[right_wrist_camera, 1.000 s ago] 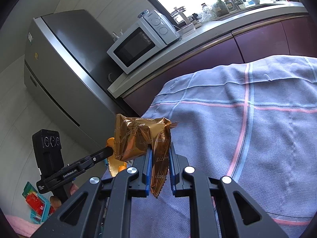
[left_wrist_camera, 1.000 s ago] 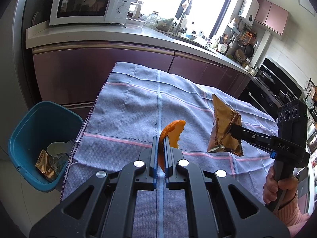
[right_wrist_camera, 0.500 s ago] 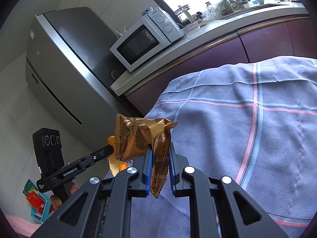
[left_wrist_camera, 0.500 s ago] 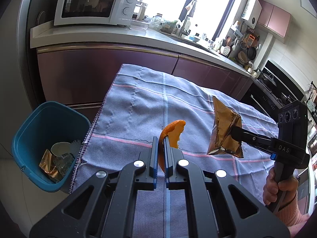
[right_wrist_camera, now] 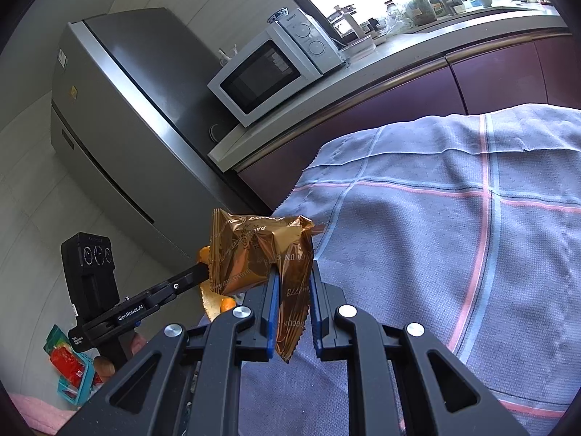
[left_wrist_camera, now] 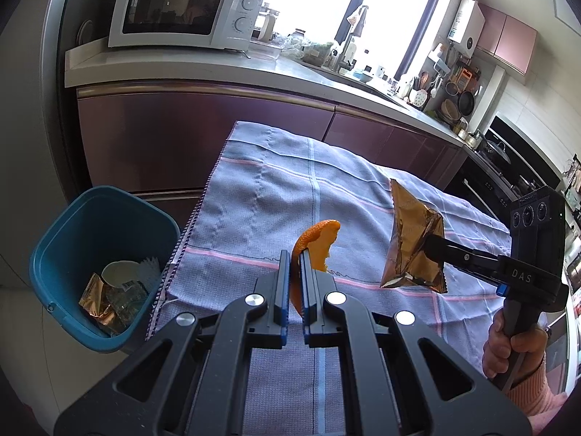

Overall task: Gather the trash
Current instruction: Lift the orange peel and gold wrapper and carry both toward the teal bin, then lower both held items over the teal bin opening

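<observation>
- Your left tool [left_wrist_camera: 297,254] is clenched on a curl of orange peel [left_wrist_camera: 316,241], which sticks up and forward out of the tips, clear of the cloth below.
- Your right tool [right_wrist_camera: 293,272] is clenched on a crumpled gold wrapper [right_wrist_camera: 259,254]; most of it stands above and to the left of the tips, with one serrated end hanging down between the fingers.
- Both pieces of trash are lifted off the bench [left_wrist_camera: 261,210], which is covered by a grey-blue cloth with pink and blue stripes.
- The left edge of the cloth runs just left of your left tool, its fringe hanging over the side.
- Down and to the left of that edge sits the blue bin [left_wrist_camera: 65,239], mouth open, with a gold wrapper, a white cup and other scraps already inside.
- Ahead of your left tool the cloth lies bare up to its far edge; beyond that stand the dark cabinet fronts [left_wrist_camera: 181,138].
- From the right wrist view, your left tool crosses just behind the gold wrapper, so the two tools are near each other.
- Your right hand [left_wrist_camera: 512,348] grips its handle to the right of the left tool.
</observation>
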Action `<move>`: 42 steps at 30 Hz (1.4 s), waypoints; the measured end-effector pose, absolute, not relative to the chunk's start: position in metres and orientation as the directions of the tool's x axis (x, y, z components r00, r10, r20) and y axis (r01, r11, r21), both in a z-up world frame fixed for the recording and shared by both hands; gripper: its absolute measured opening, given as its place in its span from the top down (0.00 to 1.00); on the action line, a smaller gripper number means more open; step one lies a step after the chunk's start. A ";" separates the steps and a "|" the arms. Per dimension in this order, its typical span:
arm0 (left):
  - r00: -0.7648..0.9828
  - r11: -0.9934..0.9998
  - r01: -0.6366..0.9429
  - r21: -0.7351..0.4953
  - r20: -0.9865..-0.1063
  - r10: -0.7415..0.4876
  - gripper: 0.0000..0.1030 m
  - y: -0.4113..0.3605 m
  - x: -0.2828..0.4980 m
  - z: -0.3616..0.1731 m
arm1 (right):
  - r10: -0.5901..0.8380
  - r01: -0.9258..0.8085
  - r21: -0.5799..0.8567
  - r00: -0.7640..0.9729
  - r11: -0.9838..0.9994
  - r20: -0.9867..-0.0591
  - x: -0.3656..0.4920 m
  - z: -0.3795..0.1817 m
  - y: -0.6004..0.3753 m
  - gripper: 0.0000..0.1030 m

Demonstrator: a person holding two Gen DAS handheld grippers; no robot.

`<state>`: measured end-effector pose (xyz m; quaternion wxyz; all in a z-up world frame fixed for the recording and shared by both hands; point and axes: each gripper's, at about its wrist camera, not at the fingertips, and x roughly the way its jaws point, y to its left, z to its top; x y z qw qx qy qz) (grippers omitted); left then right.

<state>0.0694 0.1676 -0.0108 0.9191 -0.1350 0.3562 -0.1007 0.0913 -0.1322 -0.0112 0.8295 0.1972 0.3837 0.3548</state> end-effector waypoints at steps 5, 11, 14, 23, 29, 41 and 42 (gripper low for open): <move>0.730 0.944 0.077 -0.321 -0.627 -0.273 0.95 0.174 0.067 -0.011 | 0.744 -0.445 0.598 0.446 0.667 -0.497 0.093 -0.010 -0.125 0.87; 0.734 0.945 0.068 -0.319 -0.625 -0.264 0.95 0.179 0.064 -0.010 | 0.751 -0.456 0.597 0.435 0.660 -0.497 0.095 -0.009 -0.117 0.87; 0.737 0.946 0.064 -0.318 -0.624 -0.260 0.95 0.183 0.063 -0.009 | 0.753 -0.461 0.597 0.431 0.657 -0.497 0.095 -0.009 -0.113 0.87; 0.741 0.947 0.046 -0.318 -0.625 -0.246 0.95 0.191 0.060 -0.010 | 0.759 -0.471 0.596 0.420 0.651 -0.497 0.097 -0.008 -0.104 0.87; 0.747 0.947 0.029 -0.319 -0.623 -0.233 0.95 0.199 0.059 -0.010 | 0.765 -0.485 0.592 0.407 0.644 -0.499 0.099 -0.007 -0.094 0.87; 0.762 0.949 -0.015 -0.314 -0.619 -0.192 0.95 0.221 0.055 -0.010 | 0.780 -0.513 0.589 0.372 0.625 -0.504 0.105 -0.004 -0.070 0.87; 0.763 0.949 -0.019 -0.314 -0.618 -0.189 0.95 0.222 0.054 -0.010 | 0.781 -0.515 0.589 0.369 0.623 -0.504 0.105 -0.004 -0.068 0.87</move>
